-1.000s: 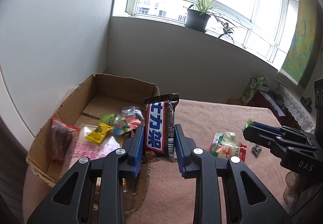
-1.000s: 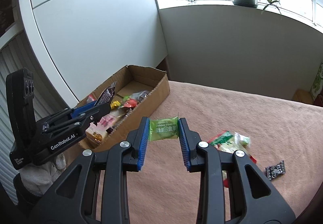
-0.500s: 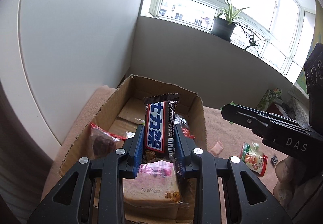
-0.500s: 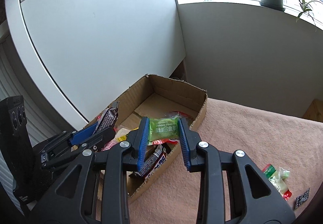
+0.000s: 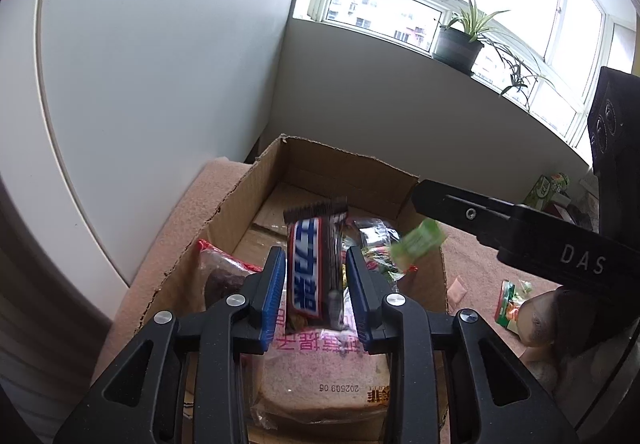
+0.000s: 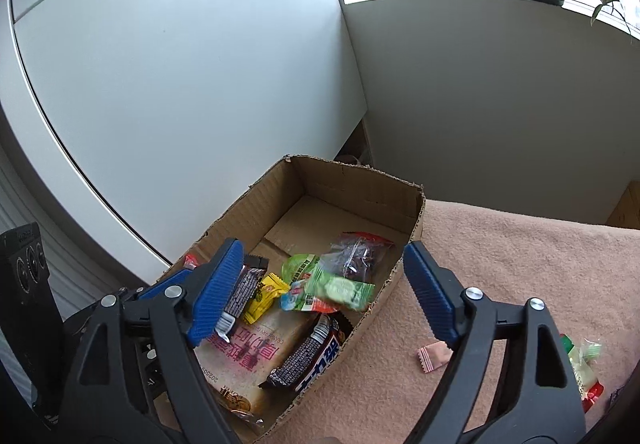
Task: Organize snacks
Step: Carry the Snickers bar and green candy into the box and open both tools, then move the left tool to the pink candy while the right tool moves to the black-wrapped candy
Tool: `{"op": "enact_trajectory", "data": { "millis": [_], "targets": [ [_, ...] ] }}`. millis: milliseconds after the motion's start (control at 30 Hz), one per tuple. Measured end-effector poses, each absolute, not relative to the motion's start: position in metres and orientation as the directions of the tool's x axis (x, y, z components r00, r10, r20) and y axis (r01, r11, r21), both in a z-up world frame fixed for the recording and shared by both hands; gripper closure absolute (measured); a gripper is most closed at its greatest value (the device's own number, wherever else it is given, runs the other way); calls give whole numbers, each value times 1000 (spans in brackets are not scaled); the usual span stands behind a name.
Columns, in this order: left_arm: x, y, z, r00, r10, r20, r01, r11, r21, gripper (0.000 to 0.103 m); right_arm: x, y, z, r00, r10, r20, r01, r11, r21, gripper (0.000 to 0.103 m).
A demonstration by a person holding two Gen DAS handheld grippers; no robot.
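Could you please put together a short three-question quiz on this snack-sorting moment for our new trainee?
1. True or false: the right gripper is clamped on the green packet.
2. What does the left gripper have between its fingers?
3. Where is the small pink candy? A) in the cardboard box B) on the pink cloth C) on the windowsill

Key: 1 false, its jaws are wide open; 2 the chocolate bar; 3 B.
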State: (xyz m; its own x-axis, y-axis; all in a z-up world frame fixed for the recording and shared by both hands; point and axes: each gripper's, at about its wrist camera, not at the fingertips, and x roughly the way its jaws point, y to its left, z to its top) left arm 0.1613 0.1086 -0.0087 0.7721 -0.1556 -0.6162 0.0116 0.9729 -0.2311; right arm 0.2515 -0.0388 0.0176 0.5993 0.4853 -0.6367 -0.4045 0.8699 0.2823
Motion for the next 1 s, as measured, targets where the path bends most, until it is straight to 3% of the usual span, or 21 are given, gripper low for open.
{"op": "enact_trajectory", "data": {
  "millis": [33, 100, 500, 1000],
  "targets": [
    [161, 110, -8, 773, -153, -615, 7, 972, -234, 67, 251, -40, 18, 605, 480, -635, -400, 873, 278, 18],
    [160, 112, -7, 779, -144, -610, -5, 972, -236, 49, 250, -42, 19, 607, 474, -638, -398, 876, 272, 18],
    [146, 98, 3, 805, -150, -574, 30, 976, -214, 49, 224, -83, 27, 635, 413, -653, -376, 904, 206, 18],
    [140, 10, 10, 785, -253, -566, 199, 968, -156, 49, 189, -203, 29, 690, 294, -661, -240, 955, 174, 18]
  ]
}}
